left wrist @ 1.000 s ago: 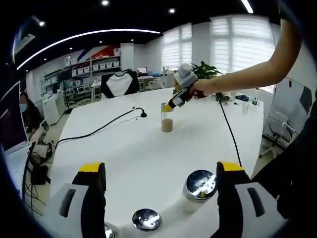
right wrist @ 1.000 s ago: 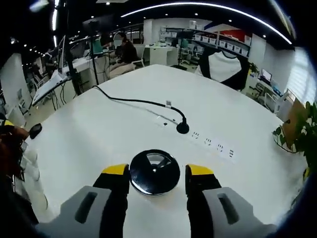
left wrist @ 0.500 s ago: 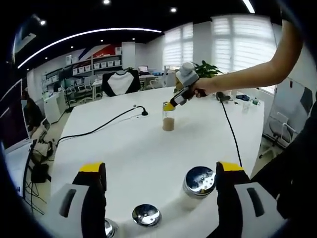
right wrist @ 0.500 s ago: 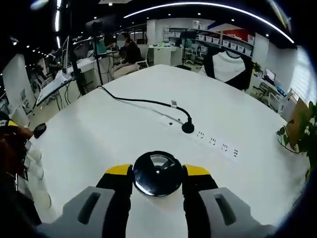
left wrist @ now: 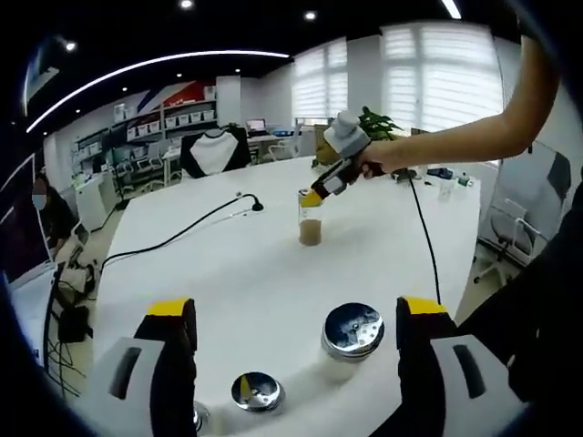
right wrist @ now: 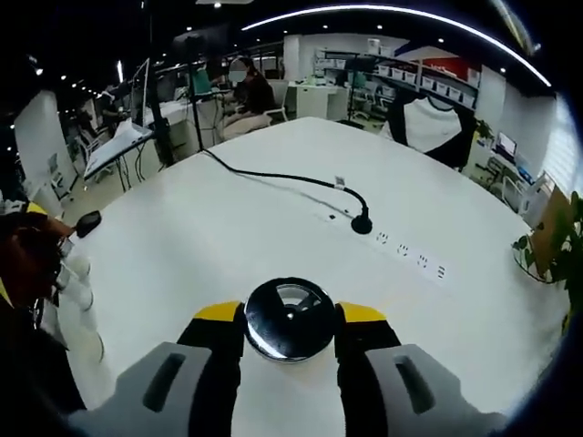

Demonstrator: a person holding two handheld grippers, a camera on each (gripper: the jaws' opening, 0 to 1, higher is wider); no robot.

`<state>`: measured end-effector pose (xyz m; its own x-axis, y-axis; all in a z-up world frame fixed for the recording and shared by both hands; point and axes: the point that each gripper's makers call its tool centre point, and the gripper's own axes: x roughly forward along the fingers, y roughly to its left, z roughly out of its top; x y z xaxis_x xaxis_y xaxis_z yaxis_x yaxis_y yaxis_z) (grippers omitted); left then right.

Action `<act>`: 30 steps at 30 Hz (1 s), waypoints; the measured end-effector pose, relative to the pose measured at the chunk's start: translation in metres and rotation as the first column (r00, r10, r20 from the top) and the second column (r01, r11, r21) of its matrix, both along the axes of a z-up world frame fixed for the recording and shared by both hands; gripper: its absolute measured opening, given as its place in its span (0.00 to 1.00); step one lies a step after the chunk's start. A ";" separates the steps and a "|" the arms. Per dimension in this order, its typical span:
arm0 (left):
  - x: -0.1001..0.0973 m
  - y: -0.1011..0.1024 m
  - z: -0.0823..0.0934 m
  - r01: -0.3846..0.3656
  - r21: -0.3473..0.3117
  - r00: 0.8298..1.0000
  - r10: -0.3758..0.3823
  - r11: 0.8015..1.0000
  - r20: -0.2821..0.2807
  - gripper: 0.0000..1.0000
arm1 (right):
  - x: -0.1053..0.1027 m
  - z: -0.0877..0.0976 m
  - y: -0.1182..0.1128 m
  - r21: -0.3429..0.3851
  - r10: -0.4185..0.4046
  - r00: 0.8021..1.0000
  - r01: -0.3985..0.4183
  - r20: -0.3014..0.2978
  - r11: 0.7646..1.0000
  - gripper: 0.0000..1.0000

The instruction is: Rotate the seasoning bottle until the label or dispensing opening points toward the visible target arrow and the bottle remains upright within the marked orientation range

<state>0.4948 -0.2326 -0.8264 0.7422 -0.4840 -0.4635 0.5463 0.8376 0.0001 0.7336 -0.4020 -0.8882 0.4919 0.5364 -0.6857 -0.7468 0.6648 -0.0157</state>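
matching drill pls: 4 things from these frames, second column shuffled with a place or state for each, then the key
1. right gripper
2. left gripper
3. black cable
4. perforated-lid shaker

A. jaws open, gripping nothing
B. runs across the white table to a small round base
C. shut on seasoning bottle
D. stands near the table's close edge, beside the left gripper's right-hand jaw

Pairs: 1-C, 2-A, 3-B, 4-D

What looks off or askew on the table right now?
No target arrow or orientation marks are visible on the white table. Otherwise nothing stands out: the seasoning bottle stands upright with the right gripper closed on its metal cap, nothing spilled.
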 end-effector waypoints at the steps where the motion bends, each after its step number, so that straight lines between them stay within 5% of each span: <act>1: -0.001 0.000 0.000 0.001 0.000 1.000 -0.001 1.000 -0.001 0.96 | -0.005 0.000 0.000 0.000 0.004 1.000 -0.004 0.000 1.000 0.37; 30: -0.035 -0.034 -0.006 0.126 -0.018 0.992 -0.127 0.992 -0.016 0.94 | -0.140 0.008 0.007 0.013 0.152 0.988 -0.152 -0.039 0.988 0.37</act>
